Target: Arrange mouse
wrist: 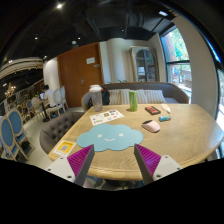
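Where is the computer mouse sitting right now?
In the gripper view, the mouse lies on the wooden table, beyond the open tool and off to its right. It sits past the blue cloud-shaped mat, near a small teal item.

Light-blue cloud mat (108,137), green bottle (133,100)

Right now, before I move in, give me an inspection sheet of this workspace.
Surface: round wooden table, mostly bare.
Job's things: mouse lies on the table beyond the fingers; blue cloud-shaped mat just ahead of them.
Clutter: green bottle, paper sheet, yellow card, small items near the mouse.
Grippers: gripper open, holding nothing.
Cables: nothing seen.
Surroundings: sofa, chairs, wooden door, window.
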Tool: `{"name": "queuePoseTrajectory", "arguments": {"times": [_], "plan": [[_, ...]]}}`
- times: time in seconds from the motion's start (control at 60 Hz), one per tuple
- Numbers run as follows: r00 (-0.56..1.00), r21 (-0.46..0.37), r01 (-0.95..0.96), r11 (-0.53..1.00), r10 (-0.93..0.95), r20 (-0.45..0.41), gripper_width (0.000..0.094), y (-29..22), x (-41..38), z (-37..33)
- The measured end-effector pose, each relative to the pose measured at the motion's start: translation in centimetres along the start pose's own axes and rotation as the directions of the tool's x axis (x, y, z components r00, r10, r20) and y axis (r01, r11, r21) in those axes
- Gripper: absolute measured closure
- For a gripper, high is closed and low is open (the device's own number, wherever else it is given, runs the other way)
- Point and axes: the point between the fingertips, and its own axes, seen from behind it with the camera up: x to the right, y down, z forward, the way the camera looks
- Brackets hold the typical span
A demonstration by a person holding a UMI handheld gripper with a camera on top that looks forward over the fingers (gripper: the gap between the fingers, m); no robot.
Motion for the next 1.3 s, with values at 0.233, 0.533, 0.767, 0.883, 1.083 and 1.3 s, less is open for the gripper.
{"name": "queuePoseTrajectory", "arguments": {"times": [0.233,0.533,0.767,0.883,1.083,1.3], "plan": [[0.994,-0.098,0.001,0.995,-0.012,-0.111,0.0110,2.2,10.1,6.2],[0.982,-0.203,0.065,0.977,-0.099,-0.160,0.0123,2.5,18.9,14.8],[0.991,-0.233,0.030,0.972,-0.059,-0.121,0.0126,1.1,20.7,19.7],[0.991,-0.232,0.028,0.972,-0.057,-0.117,0.0129,0.1,21.5,21.7],[0.992,-0.223,0.025,0.974,-0.052,-0.114,0.0166,-1.1,22.2,24.2],[0.989,-0.226,0.005,0.974,-0.039,-0.144,0.0242,-1.8,22.7,25.8]]}}
